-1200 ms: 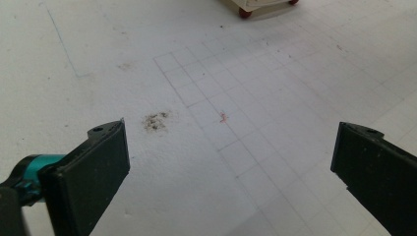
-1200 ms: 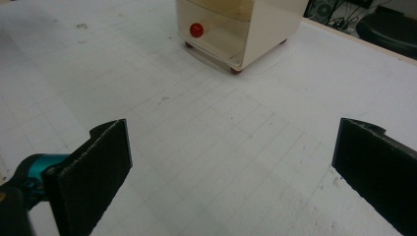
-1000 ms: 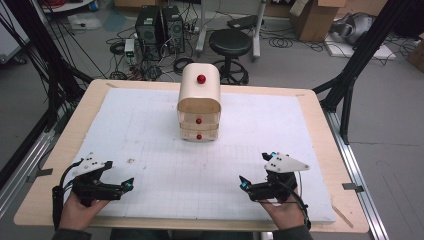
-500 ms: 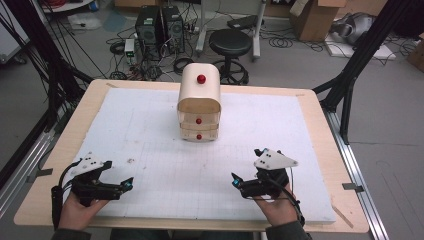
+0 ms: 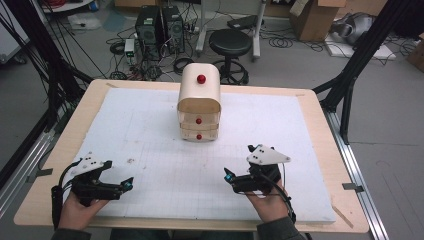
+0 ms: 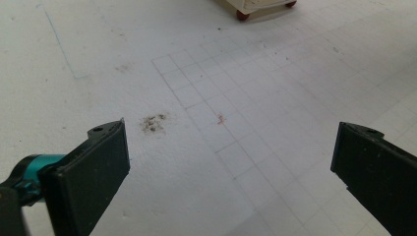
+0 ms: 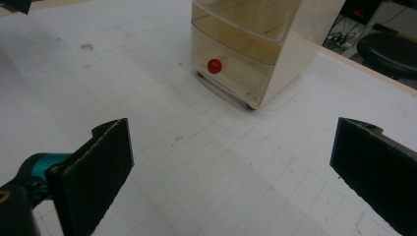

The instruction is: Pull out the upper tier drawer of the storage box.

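Note:
A small cream drawer cabinet [image 5: 199, 107] with red knobs stands upright at the middle of the table, its drawers shut. My left gripper [image 5: 128, 183] rests low at the near left, held in a hand, jaws wide open over bare mat [image 6: 231, 162]. One foot of the cabinet [image 6: 255, 6] peeks in at the top of the left gripper view. My right gripper [image 5: 228, 176] hovers at the near right, open and holding nothing [image 7: 231, 162]. It points at the cabinet [image 7: 255, 49], whose lowest red knob [image 7: 214, 65] lies ahead and slightly left.
A white gridded mat [image 5: 150, 125] covers the wooden table [image 5: 327, 150]. A dark smudge [image 6: 155, 123] marks the mat ahead of the left jaw. Beyond the far edge stand a black stool [image 5: 230, 42] and computer towers [image 5: 160, 25]. Black frame poles [image 5: 360, 55] flank the table.
My right gripper has drifted left and slightly forward, toward the cabinet. The left gripper and the cabinet have stayed put.

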`<act>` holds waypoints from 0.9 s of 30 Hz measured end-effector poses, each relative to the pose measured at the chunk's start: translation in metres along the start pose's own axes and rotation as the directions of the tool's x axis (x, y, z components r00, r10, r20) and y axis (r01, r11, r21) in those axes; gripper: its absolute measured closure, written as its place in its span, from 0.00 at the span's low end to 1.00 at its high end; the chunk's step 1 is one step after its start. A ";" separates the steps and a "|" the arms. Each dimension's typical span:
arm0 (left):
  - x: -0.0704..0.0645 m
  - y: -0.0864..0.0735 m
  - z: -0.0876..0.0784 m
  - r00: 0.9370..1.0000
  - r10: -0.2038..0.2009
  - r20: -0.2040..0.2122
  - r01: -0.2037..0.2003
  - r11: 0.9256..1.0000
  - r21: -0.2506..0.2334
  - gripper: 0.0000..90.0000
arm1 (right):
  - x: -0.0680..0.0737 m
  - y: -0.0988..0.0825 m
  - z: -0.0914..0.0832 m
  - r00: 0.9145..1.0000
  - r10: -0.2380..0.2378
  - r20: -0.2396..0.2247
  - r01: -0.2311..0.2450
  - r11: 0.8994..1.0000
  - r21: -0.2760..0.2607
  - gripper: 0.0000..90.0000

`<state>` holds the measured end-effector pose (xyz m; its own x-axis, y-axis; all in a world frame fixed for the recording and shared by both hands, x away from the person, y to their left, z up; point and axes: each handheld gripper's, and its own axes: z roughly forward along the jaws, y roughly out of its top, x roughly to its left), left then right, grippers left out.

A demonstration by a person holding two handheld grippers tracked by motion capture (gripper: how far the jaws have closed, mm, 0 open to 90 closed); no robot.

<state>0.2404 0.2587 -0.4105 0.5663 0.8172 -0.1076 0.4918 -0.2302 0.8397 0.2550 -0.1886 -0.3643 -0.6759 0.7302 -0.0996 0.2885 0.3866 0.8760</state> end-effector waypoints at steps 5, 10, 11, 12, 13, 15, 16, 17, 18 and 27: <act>0.001 0.000 -0.001 1.000 -0.004 0.001 0.004 1.000 -0.001 0.02 | 0.009 0.007 0.011 0.999 0.034 0.005 -0.034 0.999 -0.034 0.07; 0.001 0.000 -0.001 1.000 -0.003 0.000 0.003 1.000 -0.004 0.02 | 0.016 0.013 0.020 0.998 0.065 0.018 -0.064 0.996 -0.061 0.07; 0.001 0.000 -0.001 1.000 -0.003 0.000 0.003 1.000 -0.005 0.02 | 0.018 0.015 0.022 0.997 0.072 0.022 -0.070 0.996 -0.060 0.07; 0.001 0.000 -0.001 1.000 -0.003 0.001 0.003 1.000 -0.005 0.02 | 0.020 0.016 0.025 0.996 0.083 0.024 -0.081 0.995 -0.061 0.07; 0.001 0.000 -0.001 1.000 -0.004 0.002 0.004 1.000 -0.006 0.02 | 0.021 0.018 0.028 0.996 0.090 0.028 -0.088 0.994 -0.067 0.07; 0.002 0.000 -0.002 1.000 -0.005 0.000 0.005 1.000 -0.007 0.02 | 0.025 0.021 0.033 0.993 0.109 0.036 -0.106 0.991 -0.082 0.07; 0.002 0.000 -0.002 1.000 -0.004 0.002 0.004 1.000 -0.007 0.02 | 0.028 0.024 0.038 0.990 0.129 0.049 -0.124 0.988 -0.095 0.07; 0.002 0.000 -0.002 1.000 -0.004 0.002 0.004 1.000 -0.007 0.02 | 0.028 0.024 0.038 0.990 0.129 0.049 -0.124 0.988 -0.095 0.07; 0.002 0.001 -0.002 1.000 -0.003 0.002 0.003 1.000 -0.008 0.02 | 0.031 0.026 0.042 0.987 0.144 0.067 -0.136 0.984 -0.114 0.07; 0.001 0.000 -0.001 1.000 -0.007 0.001 0.007 1.000 -0.006 0.02 | 0.037 0.033 0.056 0.972 0.198 0.124 -0.178 0.972 -0.156 0.08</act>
<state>0.2403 0.2599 -0.4100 0.5638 0.8180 -0.1140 0.4914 -0.2214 0.8423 0.2775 -0.1171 -0.3660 -0.5161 0.8563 0.0179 0.2950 0.1581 0.9423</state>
